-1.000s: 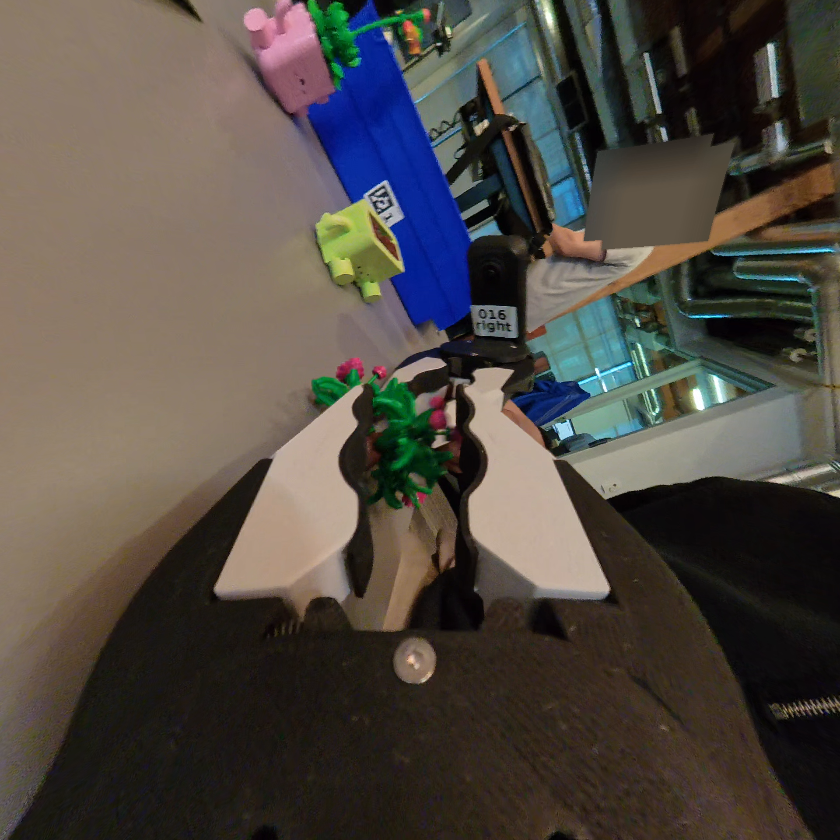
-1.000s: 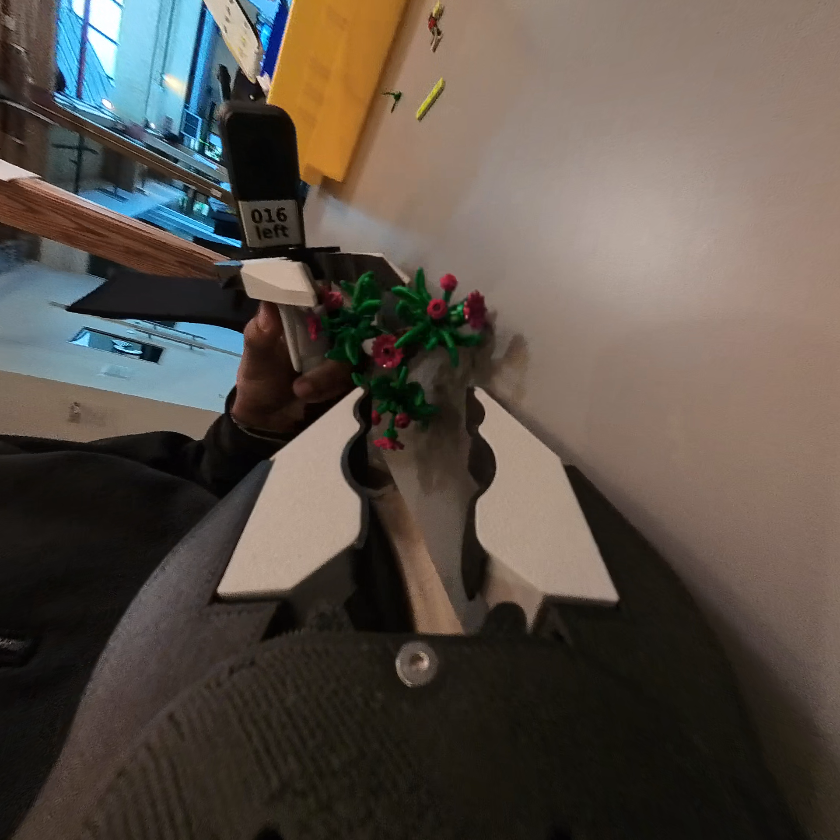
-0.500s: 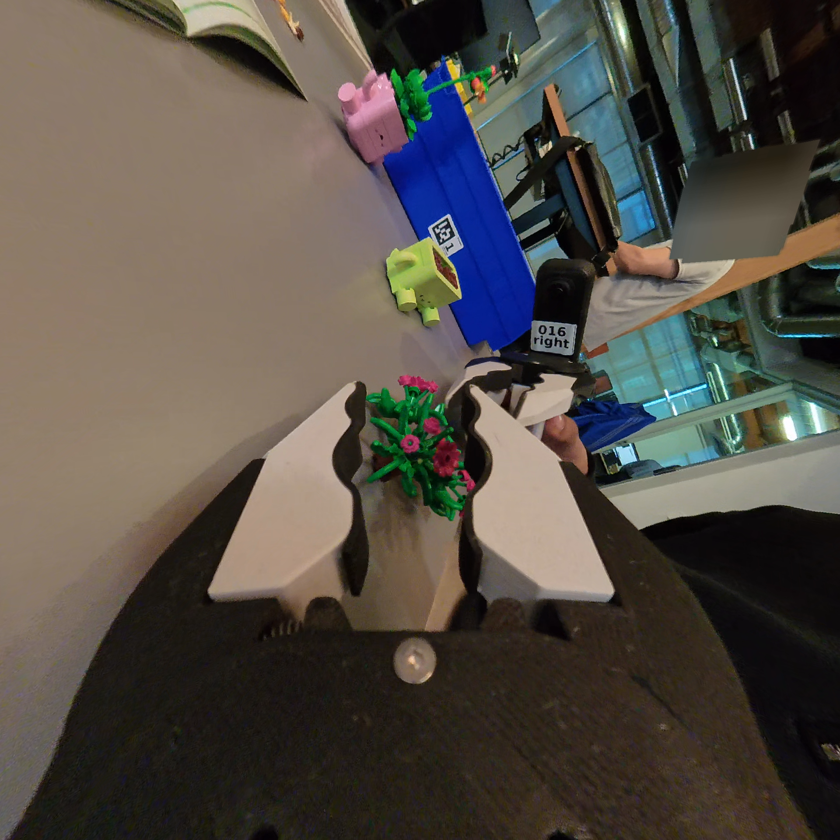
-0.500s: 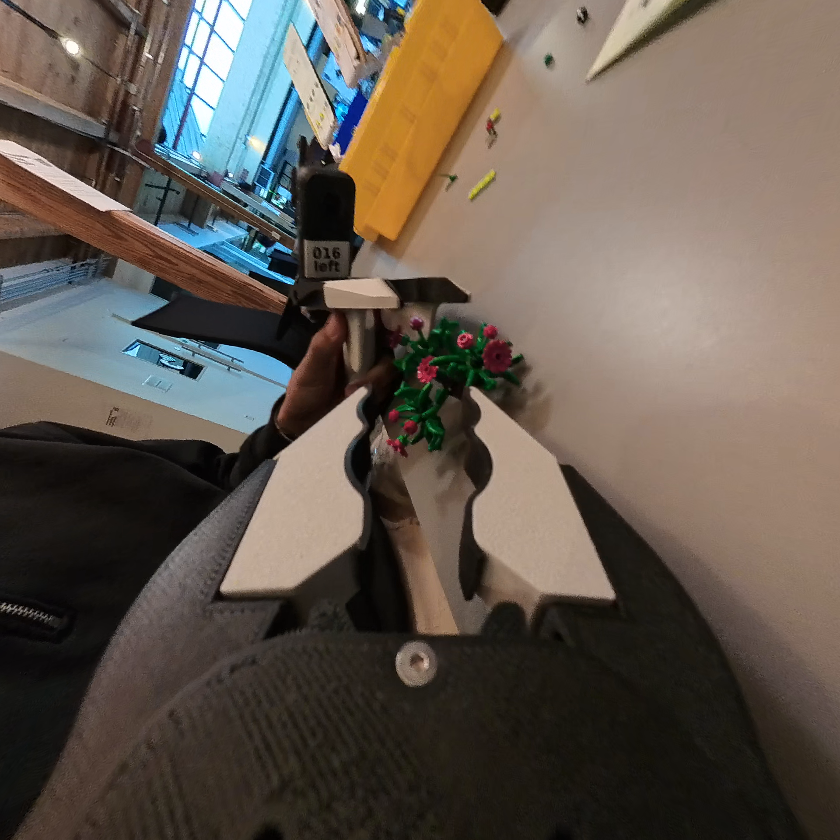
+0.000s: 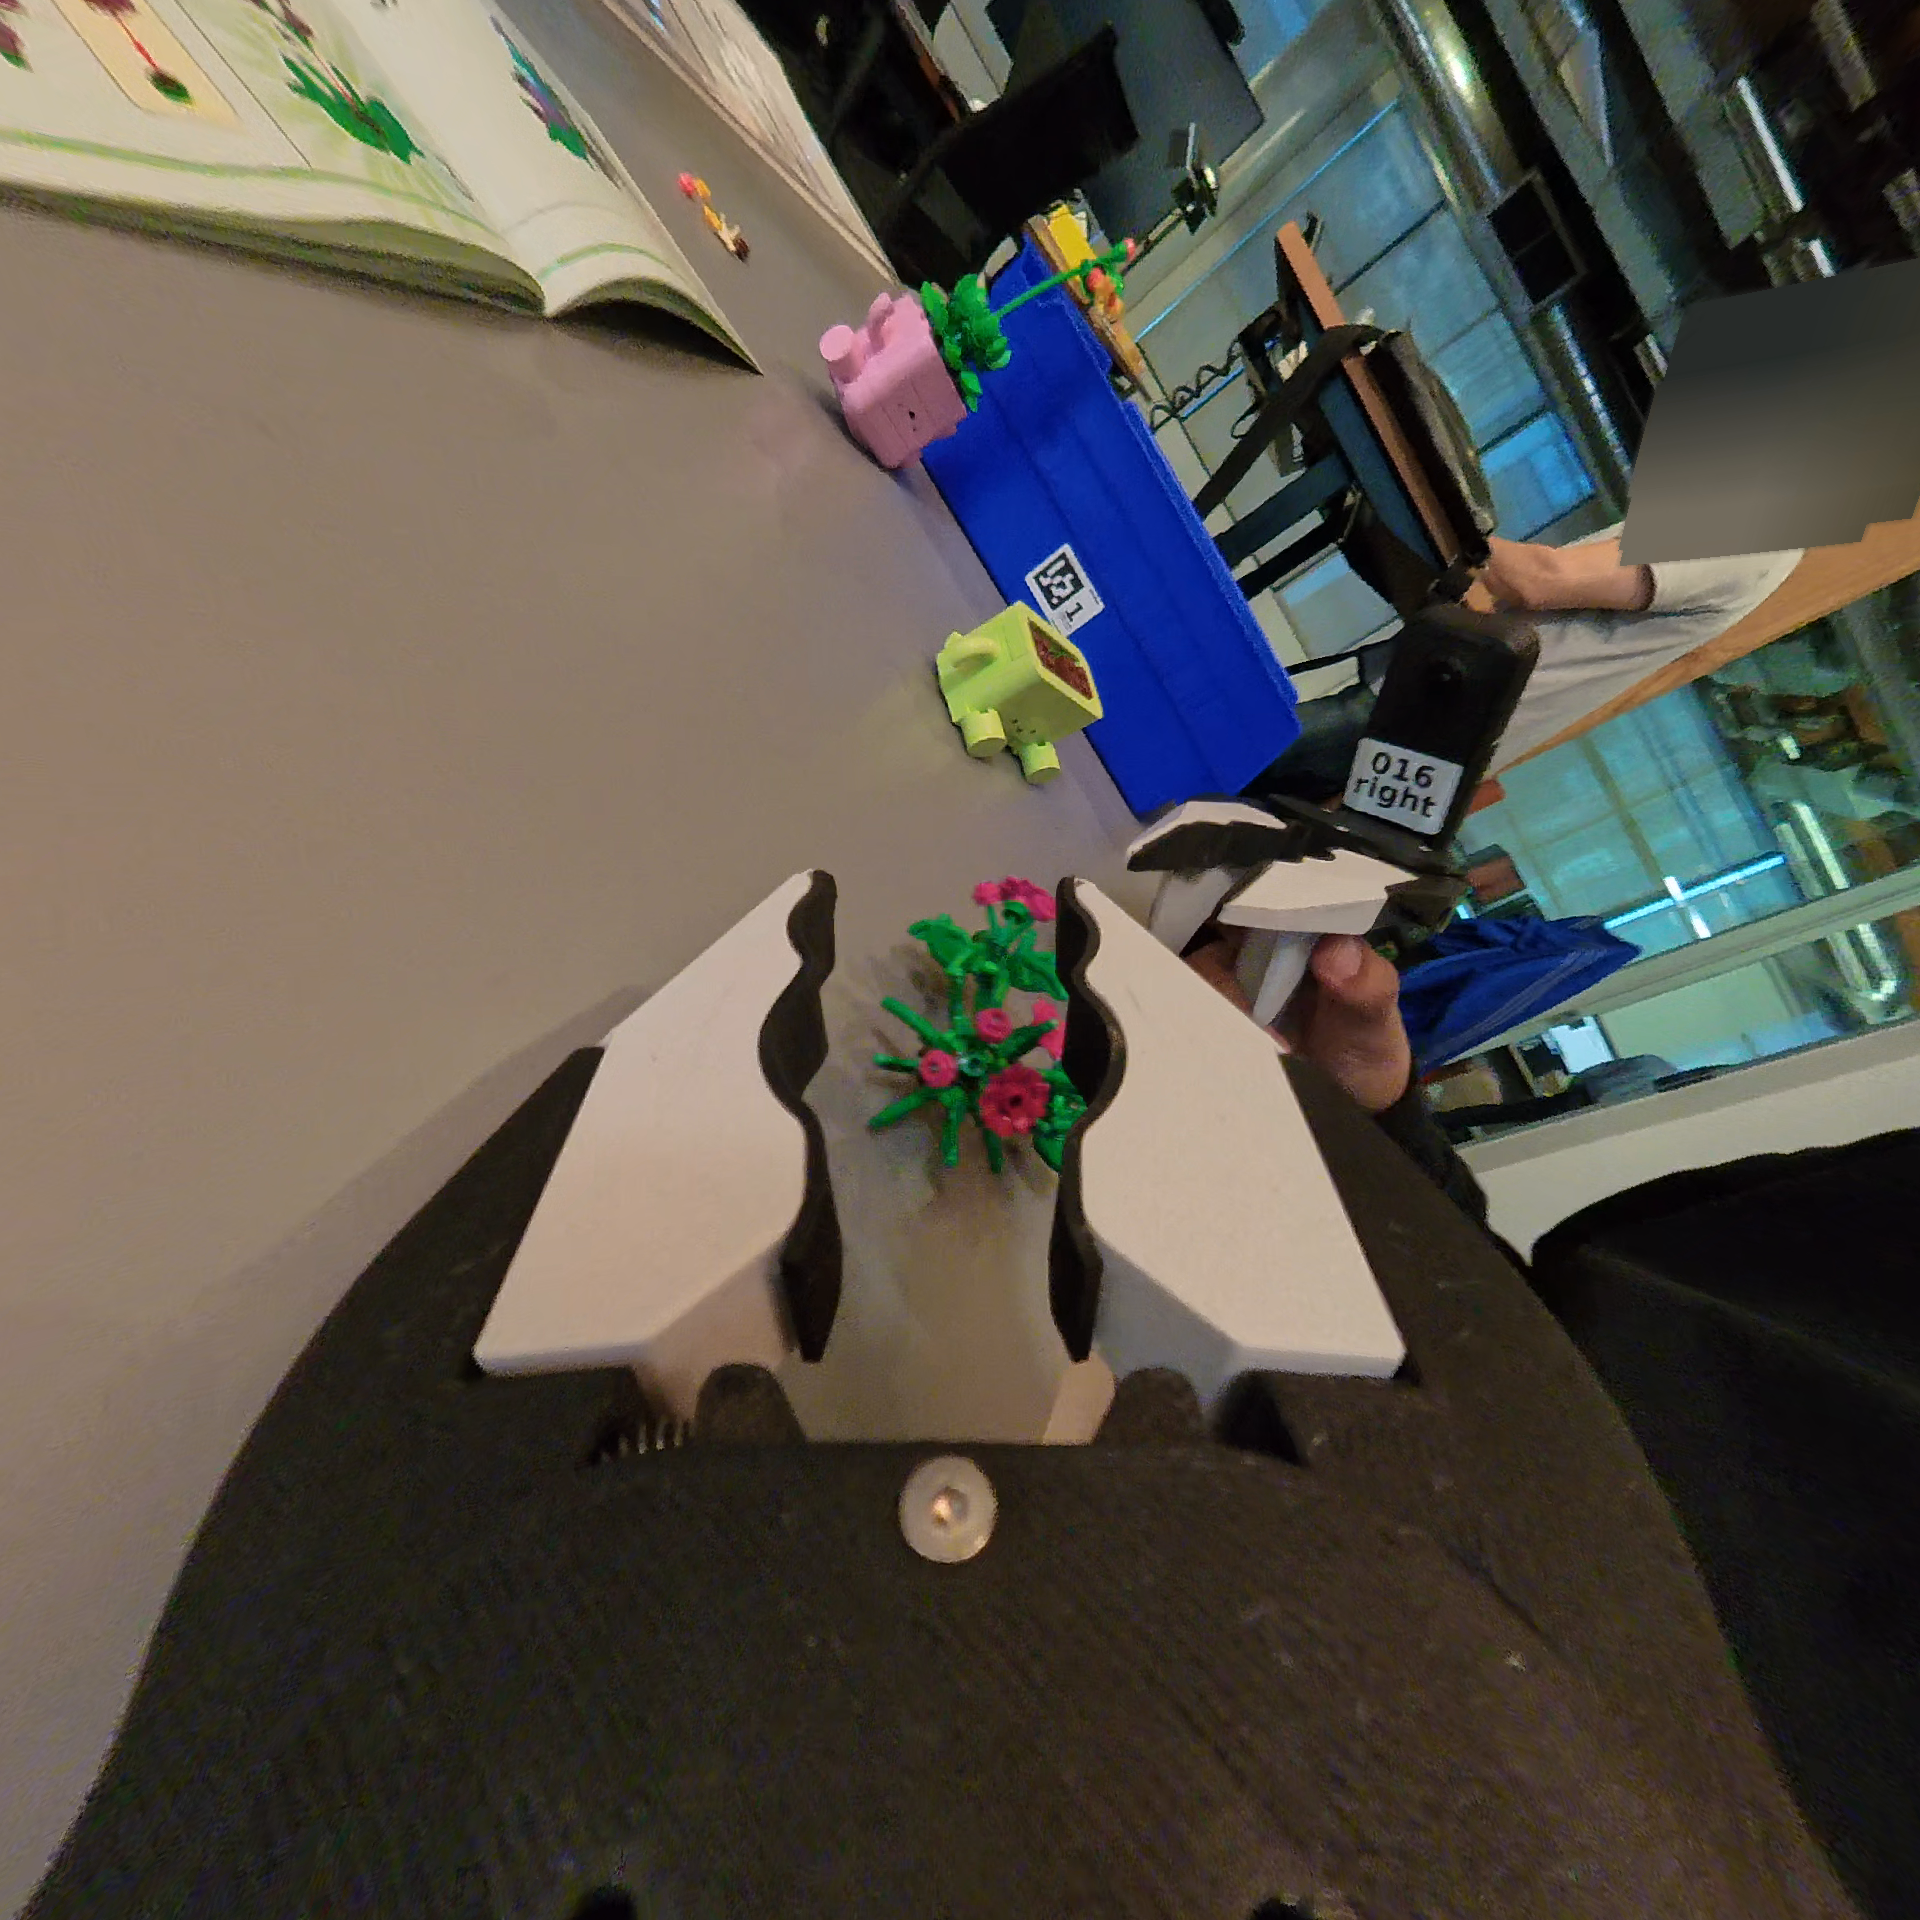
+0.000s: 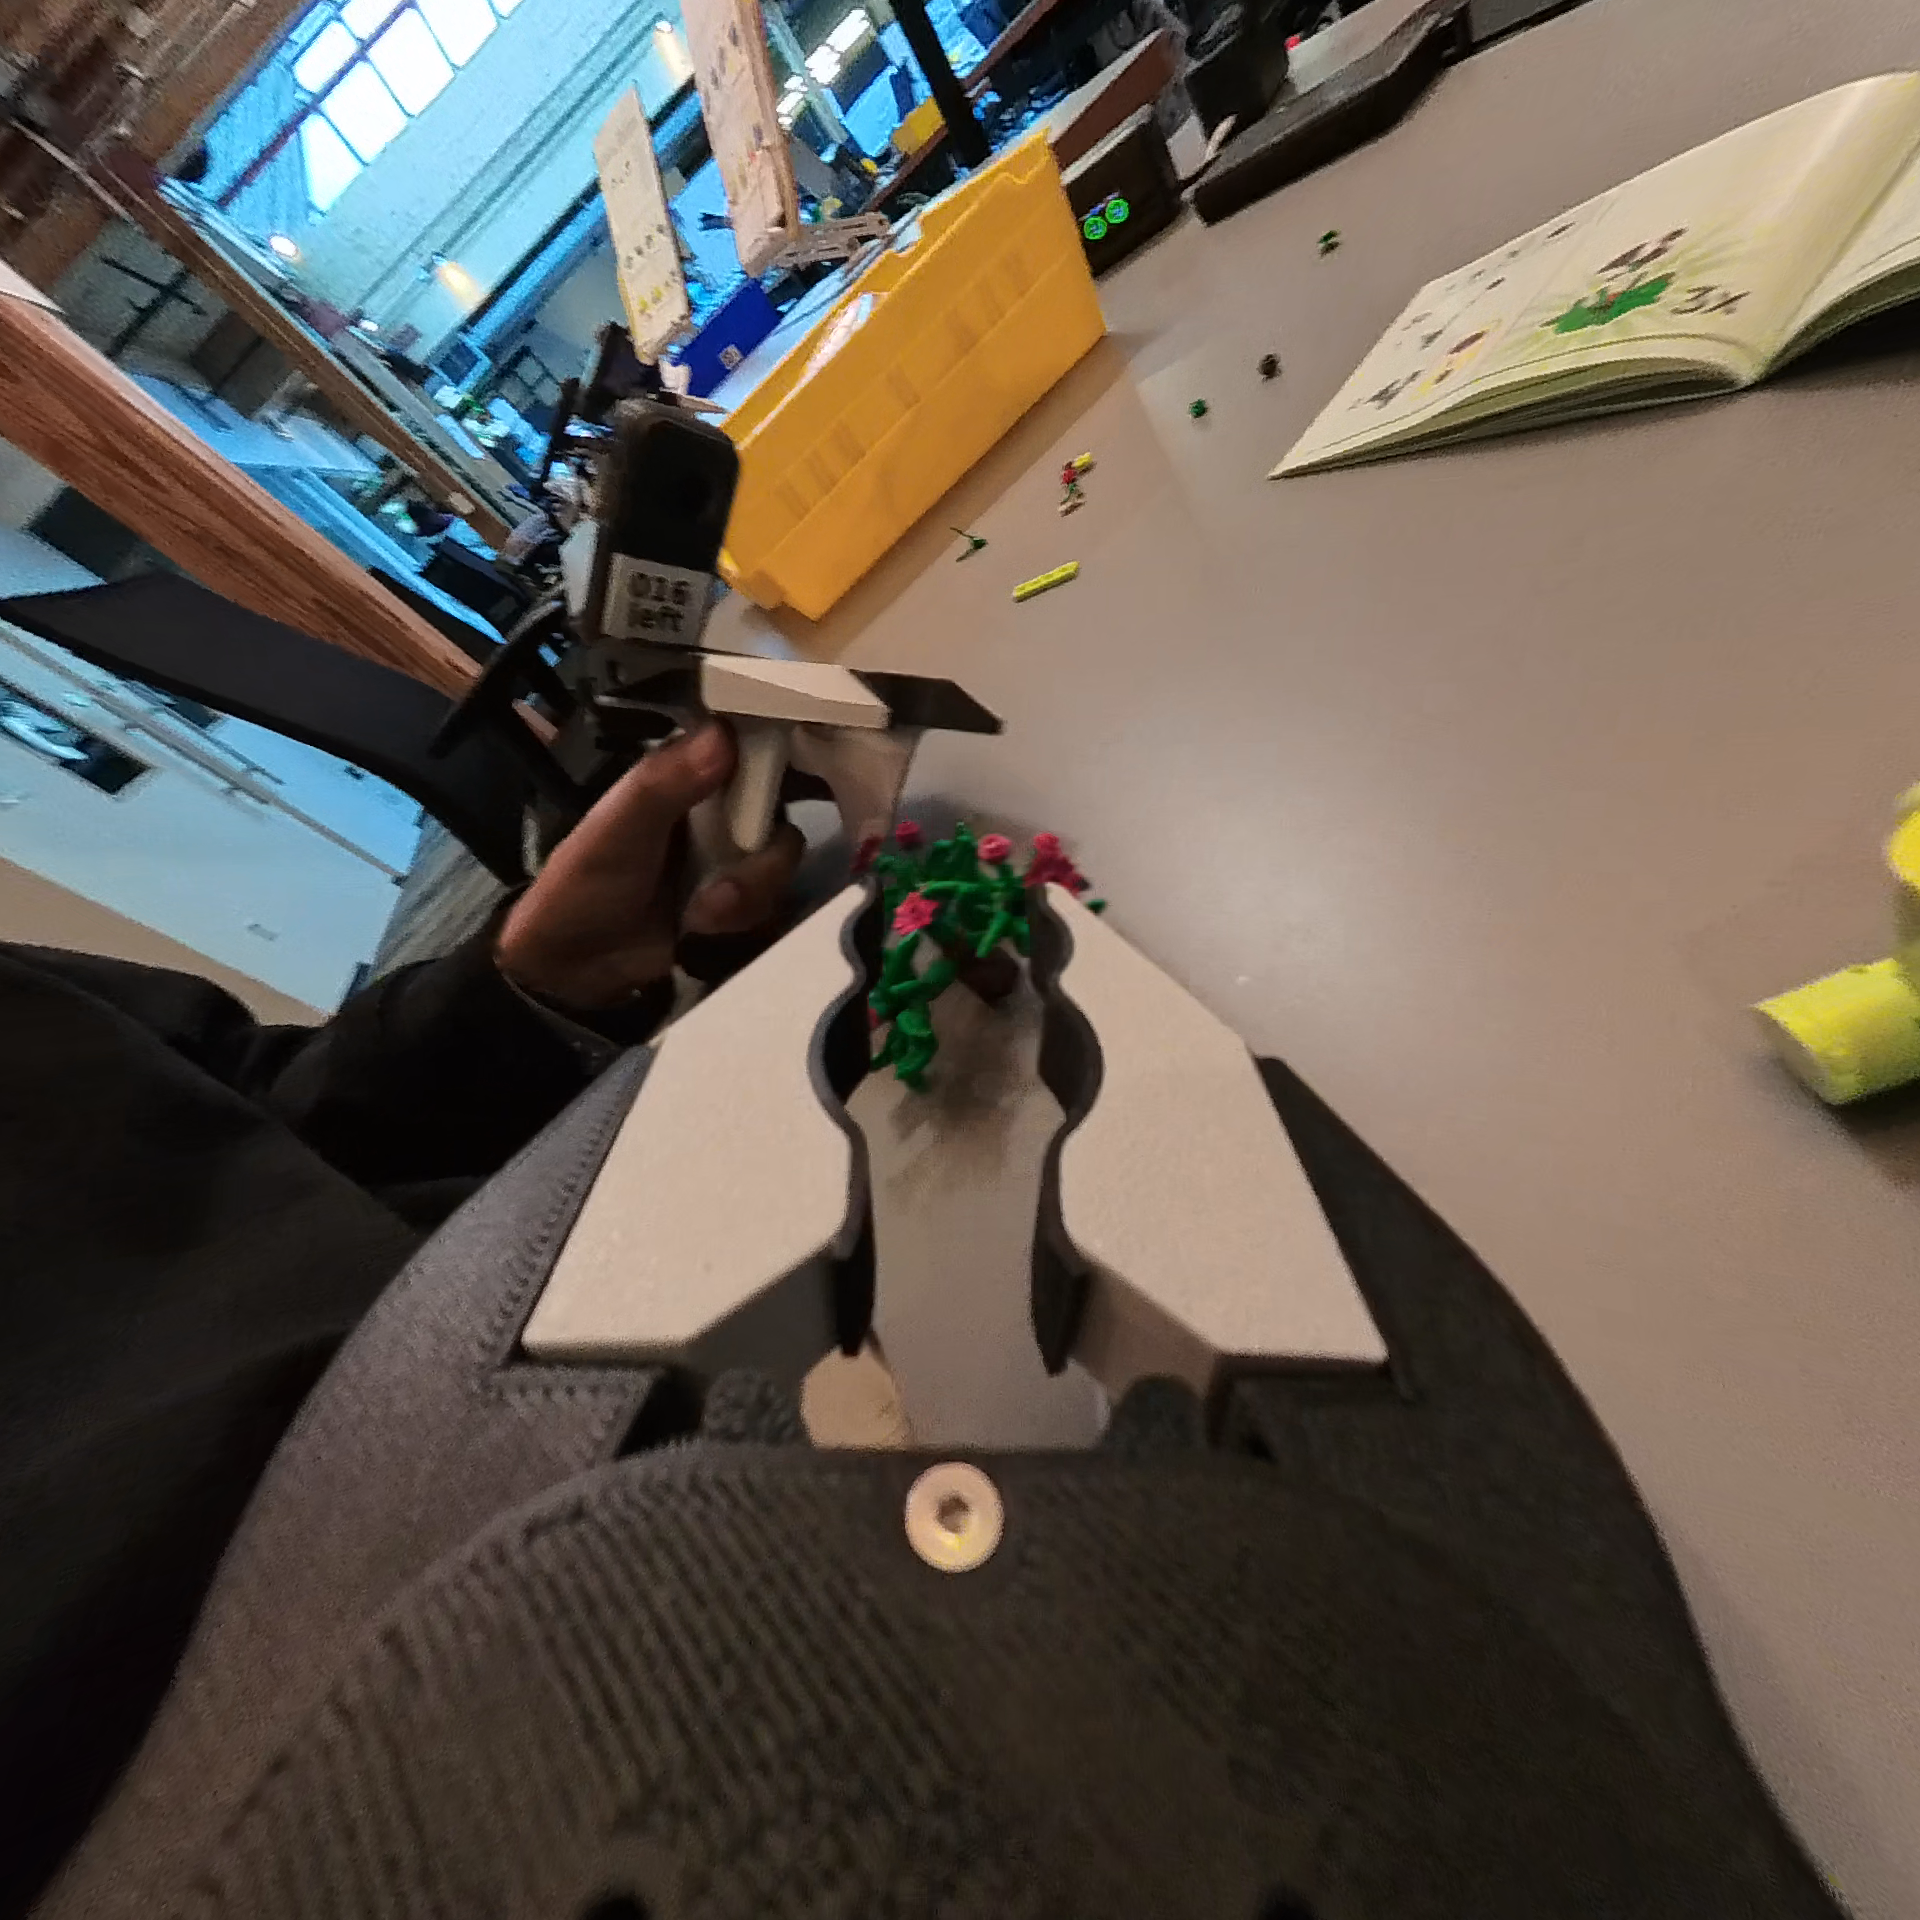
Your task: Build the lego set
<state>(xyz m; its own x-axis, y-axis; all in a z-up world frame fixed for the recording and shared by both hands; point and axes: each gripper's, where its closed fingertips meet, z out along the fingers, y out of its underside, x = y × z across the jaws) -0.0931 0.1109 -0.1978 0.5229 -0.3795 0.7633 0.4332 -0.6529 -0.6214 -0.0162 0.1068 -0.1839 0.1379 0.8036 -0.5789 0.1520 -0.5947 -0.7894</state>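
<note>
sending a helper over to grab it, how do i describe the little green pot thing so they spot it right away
Find the long blue bin on the grey table. Beside its near end stands the lime-green lego pot, boxy, on stubby feet, with a dark brown top. The pink pot at the far end already holds a green plant; this one holds none.

Green-and-pink flower sprig [image 5: 982,1049], lime pot [image 5: 1013,686], blue bin [image 5: 1112,561]

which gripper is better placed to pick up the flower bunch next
Probably the left hand-held gripper: open, the flower bunch lies between its fingers on the table. The right hand-held gripper only reaches it at the fingertips.
</note>
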